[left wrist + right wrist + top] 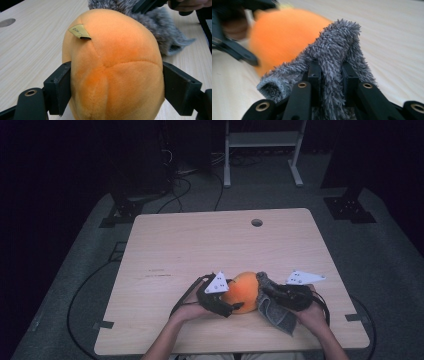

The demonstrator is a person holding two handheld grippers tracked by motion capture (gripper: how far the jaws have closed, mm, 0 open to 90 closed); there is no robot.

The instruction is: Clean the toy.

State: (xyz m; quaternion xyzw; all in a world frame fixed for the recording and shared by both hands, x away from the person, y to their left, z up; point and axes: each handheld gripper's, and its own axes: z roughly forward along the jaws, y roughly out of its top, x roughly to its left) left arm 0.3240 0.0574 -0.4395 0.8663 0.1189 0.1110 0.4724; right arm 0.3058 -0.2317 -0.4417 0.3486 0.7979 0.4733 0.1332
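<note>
Two soft things: left gripper (115,92) clamps the squashy orange plush ball (112,67) at its sides; right gripper (331,72) pinches the limp grey cloth (337,47)

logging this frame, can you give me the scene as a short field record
surface: wooden table
left gripper: jaws pressed on both sides of the orange plush ball
right gripper: jaws shut on a fold of the grey fuzzy cloth
cloth vs ball: cloth lies against the ball's side
ball detail: small yellow tag at a seam
</note>
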